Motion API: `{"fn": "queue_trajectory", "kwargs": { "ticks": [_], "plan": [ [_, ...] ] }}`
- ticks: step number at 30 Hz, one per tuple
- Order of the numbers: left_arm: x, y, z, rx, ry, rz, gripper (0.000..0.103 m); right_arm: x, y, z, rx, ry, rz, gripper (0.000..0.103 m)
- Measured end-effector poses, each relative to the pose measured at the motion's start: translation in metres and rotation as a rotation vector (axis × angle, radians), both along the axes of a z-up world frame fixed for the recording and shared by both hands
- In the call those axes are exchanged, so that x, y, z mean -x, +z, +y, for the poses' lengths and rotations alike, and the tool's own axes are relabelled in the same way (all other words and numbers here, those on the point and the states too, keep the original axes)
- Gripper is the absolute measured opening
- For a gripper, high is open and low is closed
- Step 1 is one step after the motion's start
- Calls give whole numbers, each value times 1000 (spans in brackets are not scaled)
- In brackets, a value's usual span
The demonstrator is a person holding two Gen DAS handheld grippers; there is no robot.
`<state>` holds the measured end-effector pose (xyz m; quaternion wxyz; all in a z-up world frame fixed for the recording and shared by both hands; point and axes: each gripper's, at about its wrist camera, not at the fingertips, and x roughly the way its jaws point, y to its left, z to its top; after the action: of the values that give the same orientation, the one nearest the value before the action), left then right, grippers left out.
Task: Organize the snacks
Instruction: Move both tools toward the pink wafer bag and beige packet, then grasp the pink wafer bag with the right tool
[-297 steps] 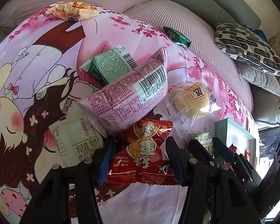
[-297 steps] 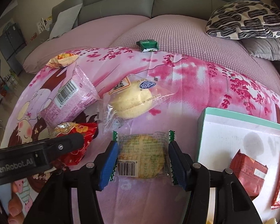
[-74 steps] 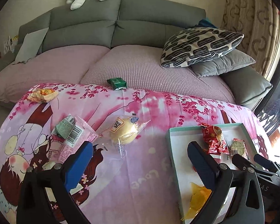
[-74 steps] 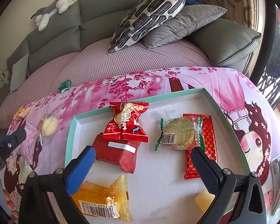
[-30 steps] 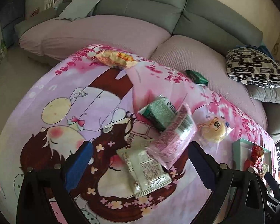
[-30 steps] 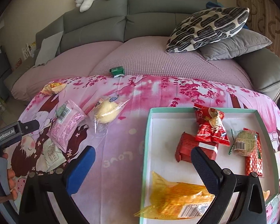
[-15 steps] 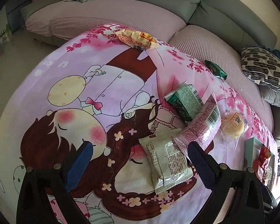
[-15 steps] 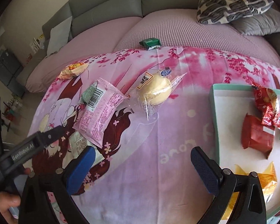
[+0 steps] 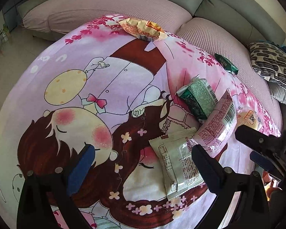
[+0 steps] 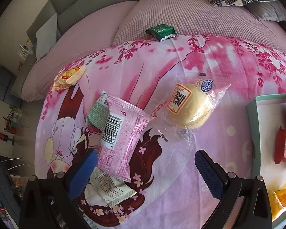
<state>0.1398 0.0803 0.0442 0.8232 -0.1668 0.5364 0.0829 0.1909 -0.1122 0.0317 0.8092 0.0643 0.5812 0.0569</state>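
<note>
Between right tool [image 10: 145,165] fingers, pink packet [image 10: 122,135].

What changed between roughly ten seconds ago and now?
The red snack and the round biscuit pack were carried into the teal box and let go. Both grippers, left and right, are now open and empty, back over the pink packet. The packet pile and the yellow bun stayed put.
</note>
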Motion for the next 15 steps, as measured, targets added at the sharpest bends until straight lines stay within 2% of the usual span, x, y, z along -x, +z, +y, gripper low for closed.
{"fn": "queue_trajectory", "kwargs": {
  "ticks": [10,15],
  "plan": [
    [3,-1,7,13,17,6,101,-16,-23,20,75,20,34,102],
    [4,-3,11,21,31,11,101,-14,-32,16,101,34,52,88]
  ]
}}
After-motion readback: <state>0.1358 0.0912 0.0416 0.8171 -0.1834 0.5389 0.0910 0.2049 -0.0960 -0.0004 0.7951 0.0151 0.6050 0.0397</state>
